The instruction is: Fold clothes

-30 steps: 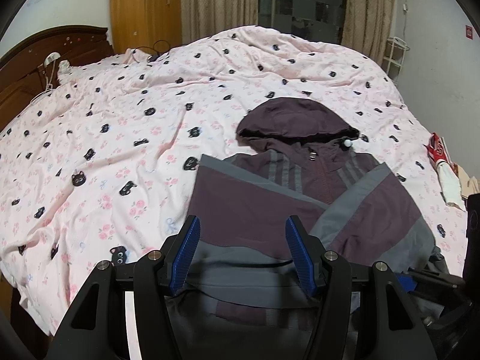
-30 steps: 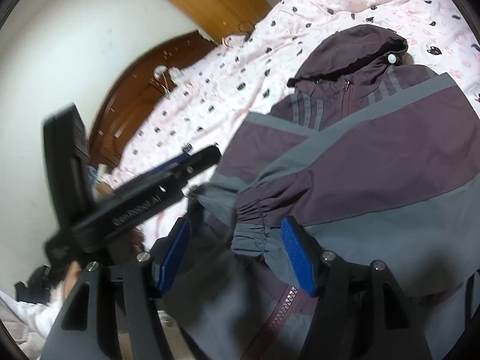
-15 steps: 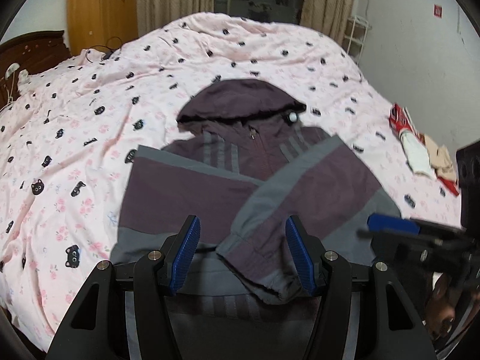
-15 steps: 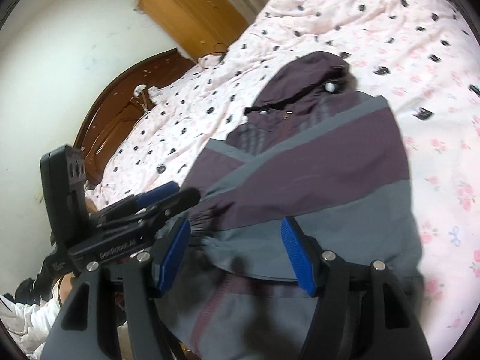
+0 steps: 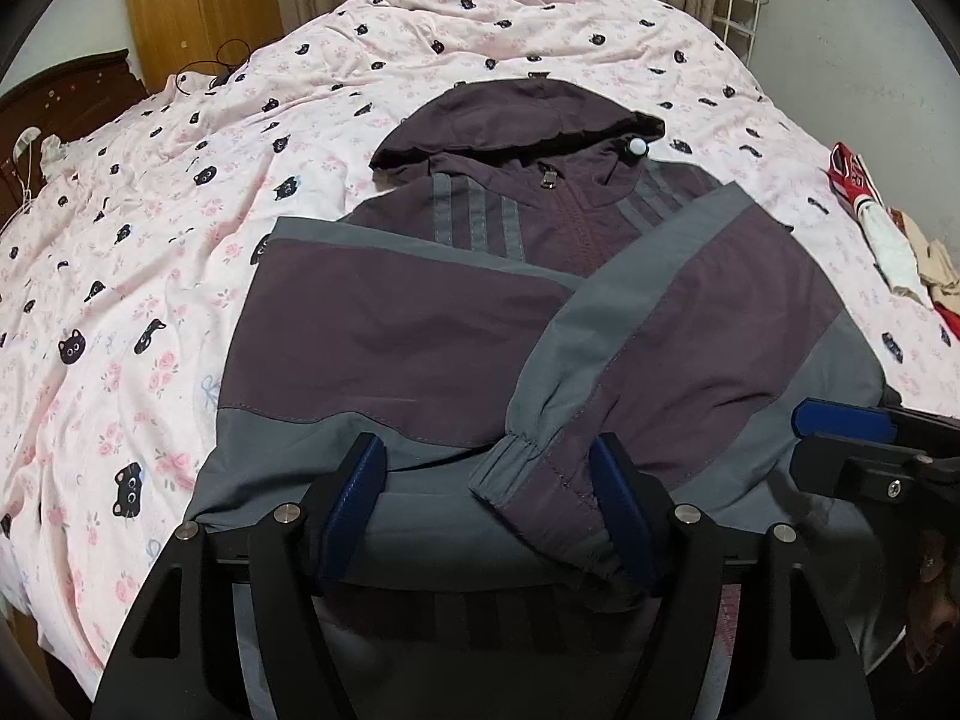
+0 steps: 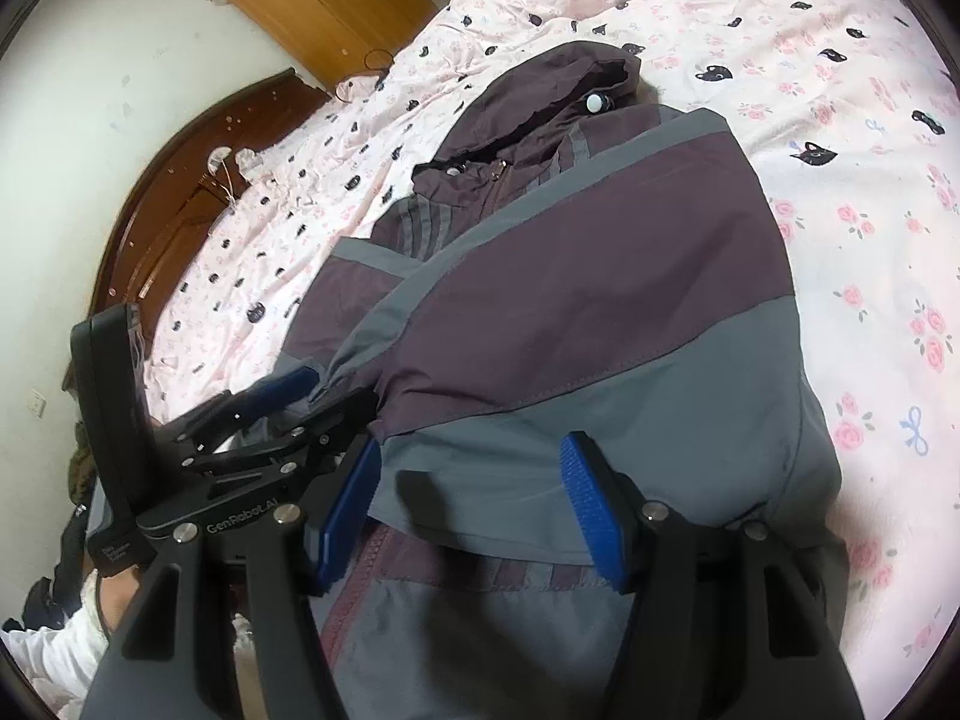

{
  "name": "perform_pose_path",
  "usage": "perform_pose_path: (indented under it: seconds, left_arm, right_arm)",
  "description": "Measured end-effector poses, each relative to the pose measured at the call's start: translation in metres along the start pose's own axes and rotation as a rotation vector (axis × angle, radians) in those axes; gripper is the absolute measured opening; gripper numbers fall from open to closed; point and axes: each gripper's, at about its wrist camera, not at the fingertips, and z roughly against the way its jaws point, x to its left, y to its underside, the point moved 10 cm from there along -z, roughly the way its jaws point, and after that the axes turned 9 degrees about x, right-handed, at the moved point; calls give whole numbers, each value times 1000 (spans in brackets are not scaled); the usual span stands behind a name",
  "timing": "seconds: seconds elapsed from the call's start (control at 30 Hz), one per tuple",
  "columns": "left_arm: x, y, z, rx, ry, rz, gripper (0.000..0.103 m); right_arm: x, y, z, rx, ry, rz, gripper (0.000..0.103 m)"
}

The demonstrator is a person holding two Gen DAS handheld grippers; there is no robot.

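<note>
A purple and grey hooded jacket [image 5: 420,324] lies front up on the pink bed, hood far from me, both sleeves folded across its chest. The right sleeve's elastic cuff [image 5: 528,468] lies on top near the hem. My left gripper [image 5: 489,492] is open and empty, hovering over the hem with the cuff between its blue pads. My right gripper [image 6: 471,498] is open and empty over the jacket's [image 6: 600,312] lower right side. The left gripper also shows in the right wrist view [image 6: 288,402].
The pink cat-print duvet [image 5: 150,252] covers the whole bed. A small pile of red, white and beige clothes [image 5: 888,240] lies at the bed's right edge. A dark wooden headboard [image 6: 180,222] and a wooden wardrobe [image 5: 192,6] stand at the left. A white wire rack [image 5: 741,12] stands by the far wall.
The right sleeve has been laid across the jacket's chest and let go. Both grippers have drawn back toward the hem, open and empty.
</note>
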Motion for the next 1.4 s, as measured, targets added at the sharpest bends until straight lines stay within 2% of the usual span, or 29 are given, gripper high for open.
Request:
perform_pose_path:
  seconds: [0.17, 0.33, 0.47, 0.67, 0.83, 0.93, 1.13, 1.4]
  left_arm:
    - [2, -2, 6, 8, 6, 5, 67]
    - [15, -13, 33, -37, 43, 18, 67]
    - [40, -24, 42, -66, -7, 41, 67]
    - [80, -31, 34, -61, -37, 107, 67]
    - [91, -36, 25, -56, -57, 109, 67]
    - [91, -45, 19, -49, -42, 89, 67]
    - [94, -85, 4, -34, 31, 26, 67]
    - [111, -151, -38, -18, 7, -89, 67]
  right_arm:
    - [1, 2, -1, 9, 23, 16, 64]
    - [3, -4, 22, -23, -33, -1, 64]
    - [-5, -17, 47, -73, -45, -16, 65]
    - [-19, -29, 59, -99, -6, -29, 65]
    - [-26, -34, 56, -91, 9, -32, 65]
    - [-27, -41, 52, -84, 18, -22, 65]
    - [-31, -78, 50, -77, 46, 27, 65]
    - [-60, -152, 33, -44, 82, 41, 65]
